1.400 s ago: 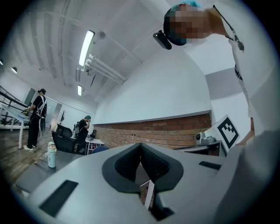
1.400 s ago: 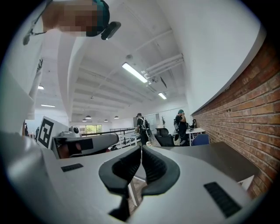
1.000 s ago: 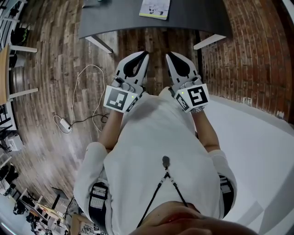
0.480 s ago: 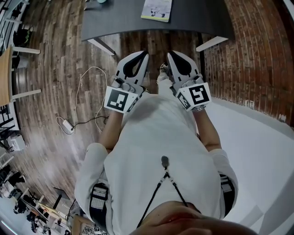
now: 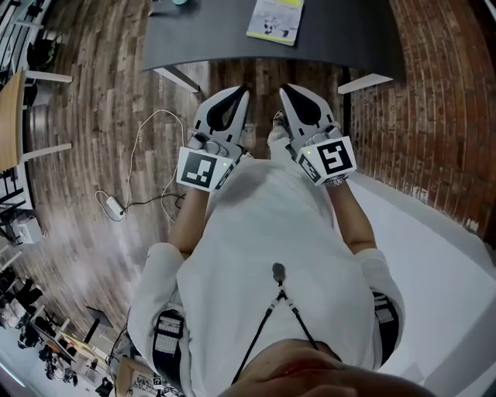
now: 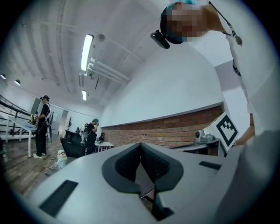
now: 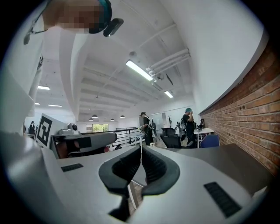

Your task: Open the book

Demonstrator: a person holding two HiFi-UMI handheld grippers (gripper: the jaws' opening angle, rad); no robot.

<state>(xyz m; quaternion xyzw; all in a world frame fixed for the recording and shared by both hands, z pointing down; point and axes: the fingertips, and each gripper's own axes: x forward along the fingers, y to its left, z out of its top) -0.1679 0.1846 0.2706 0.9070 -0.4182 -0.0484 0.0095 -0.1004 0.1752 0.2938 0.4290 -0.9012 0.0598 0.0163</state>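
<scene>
Table (image 5: 209,31) holds book (image 5: 273,19), seen only overhead.

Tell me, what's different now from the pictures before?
The table and the book on it sit a little lower and nearer in the head view, as after a step forward. A shoe now peeks out between the tongs. Nothing was grabbed or let go. The left tongs and right tongs stay shut, empty and side by side, and the book is untouched.
</scene>
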